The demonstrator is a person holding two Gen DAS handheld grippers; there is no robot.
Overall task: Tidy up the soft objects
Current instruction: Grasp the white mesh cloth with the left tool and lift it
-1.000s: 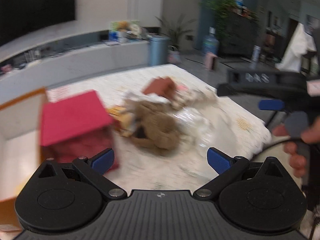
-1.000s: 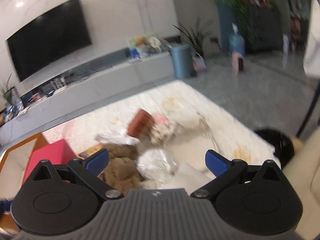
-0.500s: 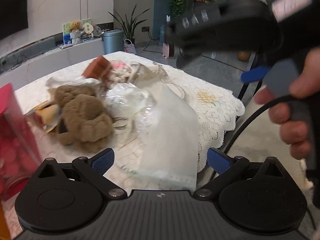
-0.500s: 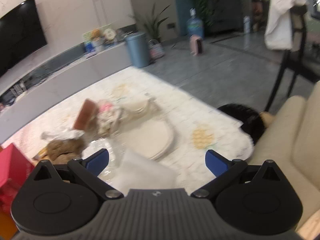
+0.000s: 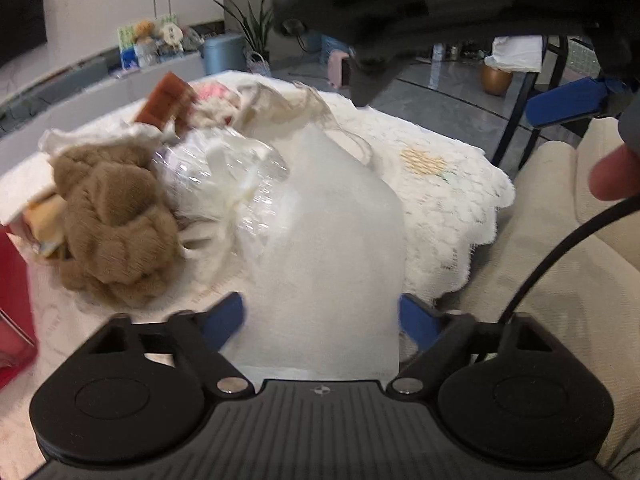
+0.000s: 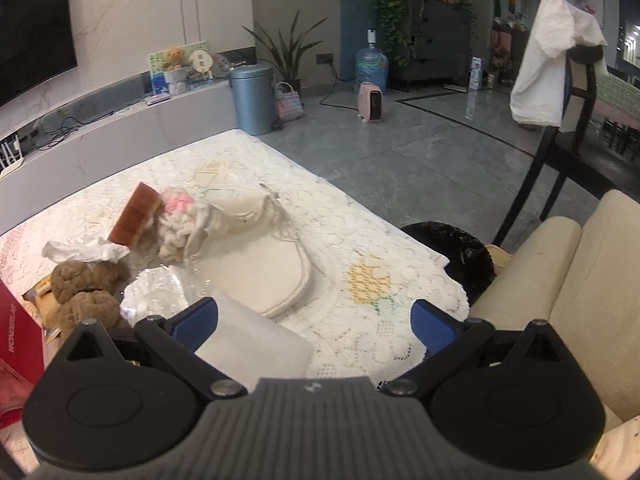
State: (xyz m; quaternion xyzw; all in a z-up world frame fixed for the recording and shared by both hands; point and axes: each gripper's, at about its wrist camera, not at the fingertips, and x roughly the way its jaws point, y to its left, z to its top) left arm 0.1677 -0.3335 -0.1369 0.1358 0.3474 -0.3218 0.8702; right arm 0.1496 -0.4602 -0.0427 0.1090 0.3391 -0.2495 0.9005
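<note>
A white foam sheet (image 5: 332,248) lies at the near edge of the lace-covered table (image 5: 448,184). My left gripper (image 5: 320,320) reaches over it, jaws closing with the sheet between the blue fingertips (image 5: 224,320), which stand at its two edges. Left of it lie a brown plush toy (image 5: 112,224) and a crinkled clear bag (image 5: 228,176). My right gripper (image 6: 314,322) hangs open above the table; the sheet (image 6: 252,344) lies below its left finger. Its body (image 5: 400,8) fills the top of the left wrist view, with a hand (image 5: 612,176) on it.
A brown block-shaped toy (image 6: 134,216), a knitted cream and pink piece (image 6: 180,220) and a flat cream pouch (image 6: 264,272) lie further back. A red box (image 6: 16,344) stands at the left. A beige sofa (image 6: 580,280) and a black bin (image 6: 460,252) are beyond the table's right edge.
My left gripper swung right and down, from the red box to over the white sheet, and its jaws have narrowed. The right gripper's view tilted down toward the near table edge.
</note>
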